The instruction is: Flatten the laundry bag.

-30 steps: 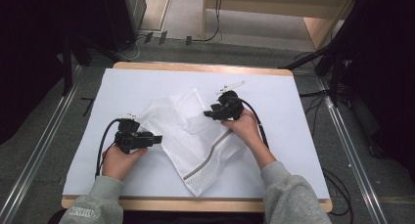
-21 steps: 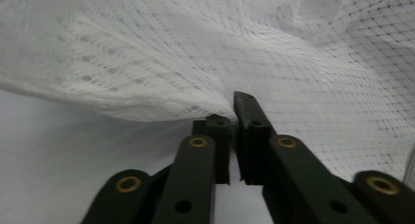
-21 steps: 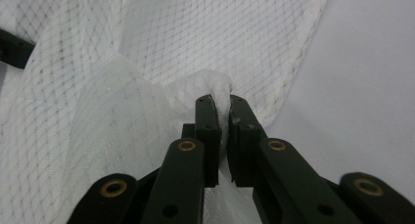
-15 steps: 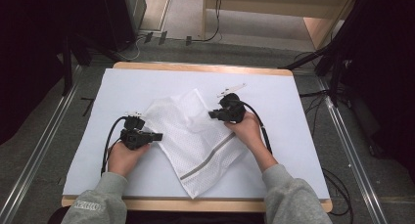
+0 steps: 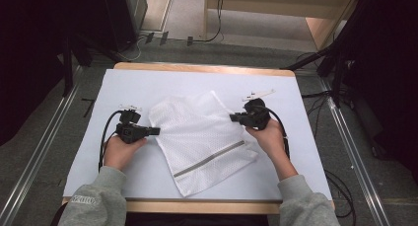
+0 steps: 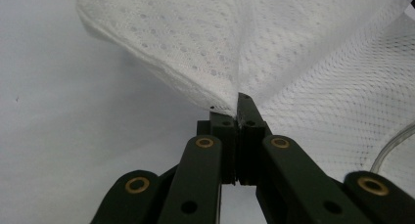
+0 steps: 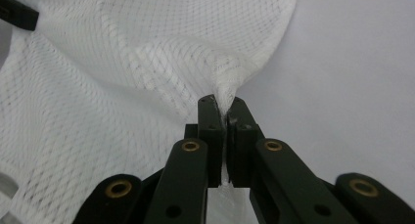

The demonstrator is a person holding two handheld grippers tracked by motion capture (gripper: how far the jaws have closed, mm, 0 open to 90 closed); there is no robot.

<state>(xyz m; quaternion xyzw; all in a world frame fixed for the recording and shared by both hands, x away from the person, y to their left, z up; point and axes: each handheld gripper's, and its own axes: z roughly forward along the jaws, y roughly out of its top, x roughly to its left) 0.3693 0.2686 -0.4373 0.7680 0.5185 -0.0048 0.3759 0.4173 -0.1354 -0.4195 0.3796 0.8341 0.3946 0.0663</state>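
Note:
A white mesh laundry bag (image 5: 202, 137) with a grey zipper strip (image 5: 209, 159) lies spread on the white table cover. My left gripper (image 5: 156, 131) pinches the bag's left edge, and the mesh (image 6: 274, 53) fans out from between its closed jaws (image 6: 237, 109). My right gripper (image 5: 232, 118) is shut on the bag's right edge, where the mesh (image 7: 147, 53) bunches into a gathered tuft at the jaw tips (image 7: 222, 106). The bag is stretched between the two grippers.
The white cover (image 5: 148, 83) spans a wooden table with its edge (image 5: 202, 67) showing at the back. Cables trail from both grippers. Metal floor rails (image 5: 39, 152) run along both sides, and dark equipment stands to the left and right.
The two grippers have pulled apart sideways, the left one leftward and the right one rightward. The crumpled bag has flattened and spread wider between them.

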